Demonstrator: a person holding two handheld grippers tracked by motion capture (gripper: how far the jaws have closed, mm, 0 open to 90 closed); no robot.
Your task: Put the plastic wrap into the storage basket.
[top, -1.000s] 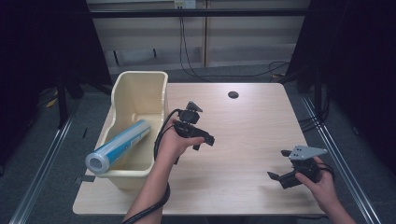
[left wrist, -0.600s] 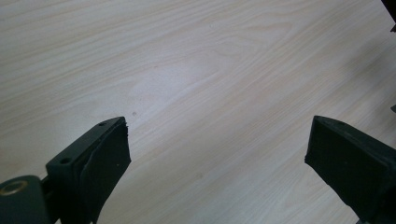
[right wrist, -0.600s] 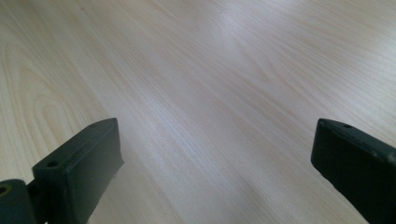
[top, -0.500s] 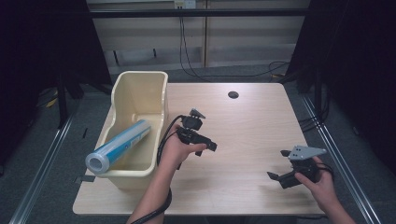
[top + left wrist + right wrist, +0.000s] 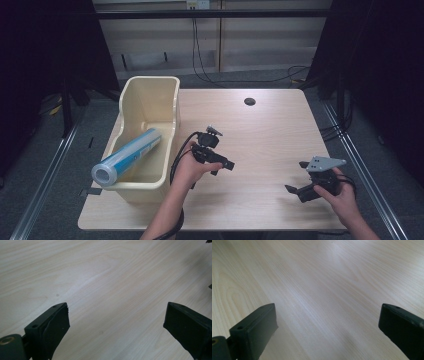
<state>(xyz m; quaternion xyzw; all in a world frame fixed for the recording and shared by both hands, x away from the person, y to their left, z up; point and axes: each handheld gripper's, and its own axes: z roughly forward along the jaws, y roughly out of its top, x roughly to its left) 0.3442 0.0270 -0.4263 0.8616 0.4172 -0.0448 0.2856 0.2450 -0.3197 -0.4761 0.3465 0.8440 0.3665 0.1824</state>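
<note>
With blue-and-white roll (image 5: 127, 156) lying in cream plastic bin (image 5: 150, 90), both wide-open, empty claws over pale wooden worktop (image 5: 270, 130): left claw (image 5: 224, 167) mid-worktop right of bin, right claw (image 5: 296, 176) near right edge. Placing step looks done; next likely rest or fresh pick.

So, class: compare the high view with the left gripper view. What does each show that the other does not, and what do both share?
High view alone: a cream bin at the table's left edge, with a blue-and-white roll leaning out over its near rim, plus both hands and the right gripper. Left gripper view alone: a close look at the left gripper, jaws wide apart with nothing between them. Shared: the pale wooden table.
</note>
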